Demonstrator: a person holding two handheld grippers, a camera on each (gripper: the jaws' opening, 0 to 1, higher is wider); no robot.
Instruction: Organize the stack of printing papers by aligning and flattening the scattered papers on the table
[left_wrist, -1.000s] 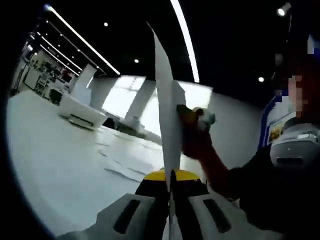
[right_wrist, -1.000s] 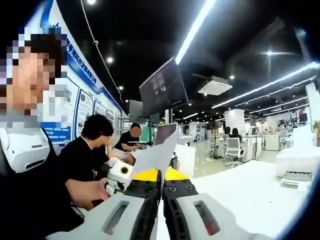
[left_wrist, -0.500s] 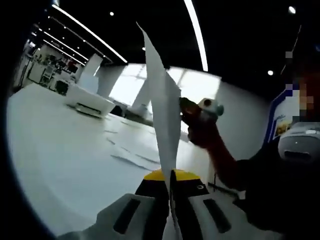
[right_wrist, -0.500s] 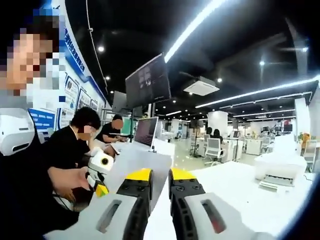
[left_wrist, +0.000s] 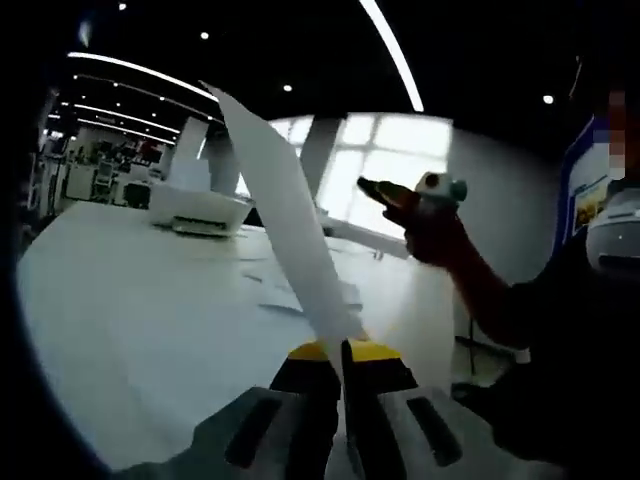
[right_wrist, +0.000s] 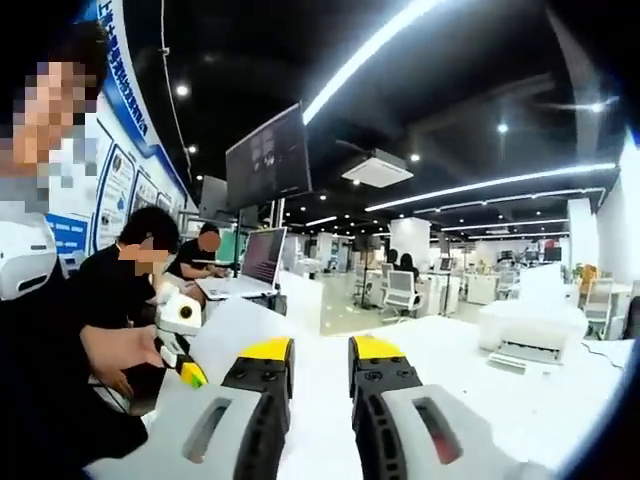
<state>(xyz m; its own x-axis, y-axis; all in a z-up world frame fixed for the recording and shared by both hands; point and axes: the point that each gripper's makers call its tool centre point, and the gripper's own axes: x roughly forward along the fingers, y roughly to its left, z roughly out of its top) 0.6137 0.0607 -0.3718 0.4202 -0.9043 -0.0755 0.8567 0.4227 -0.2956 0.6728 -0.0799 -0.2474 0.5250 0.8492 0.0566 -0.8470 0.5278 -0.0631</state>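
White paper sheet (left_wrist: 285, 230) stands upright, pinched in left tool (left_wrist: 343, 372).

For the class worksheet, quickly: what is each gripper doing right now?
Left gripper: shut on a sheet of paper.
Right gripper: open, holding nothing.

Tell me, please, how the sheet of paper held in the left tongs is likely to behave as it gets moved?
Probably floppy: the sheet of paper leans over above the left tongs, pinched at one edge. Likely very light, so it may flutter. It could slip, with the right tongs open.
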